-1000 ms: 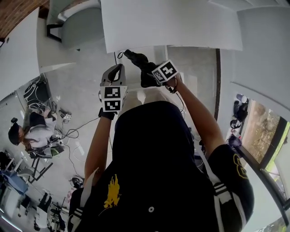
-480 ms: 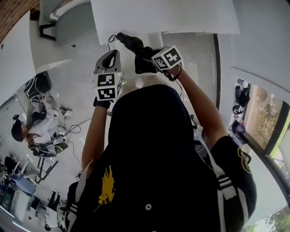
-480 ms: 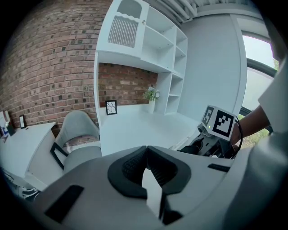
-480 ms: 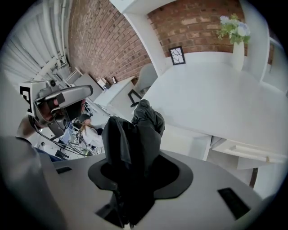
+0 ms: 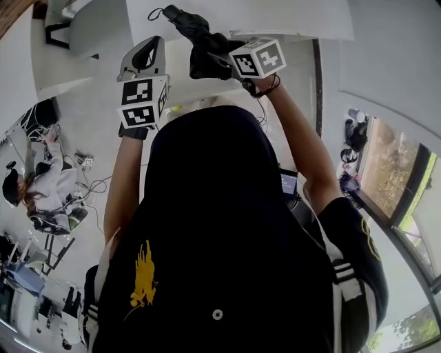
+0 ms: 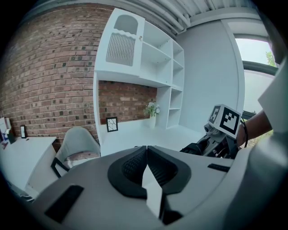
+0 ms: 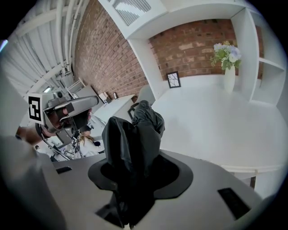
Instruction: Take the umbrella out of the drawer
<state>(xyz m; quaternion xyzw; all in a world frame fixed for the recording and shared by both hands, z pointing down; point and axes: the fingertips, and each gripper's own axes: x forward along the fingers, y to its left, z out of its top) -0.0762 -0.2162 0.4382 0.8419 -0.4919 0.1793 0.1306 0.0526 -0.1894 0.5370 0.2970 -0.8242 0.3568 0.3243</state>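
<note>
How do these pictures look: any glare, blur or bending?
Head view: fisheye bends the white desk; the person's dark top fills the middle. Left gripper view: window washed out, corners black. Right gripper view: black umbrella shows little detail, brick wall curves.

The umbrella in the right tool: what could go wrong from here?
1. The right tool pinches the umbrella by loose black fabric, so it may slip out.
2. Its strap loop dangles and might catch on the desk edge.
3. The left tool is shut and empty, so nothing backs up the grip.
</note>
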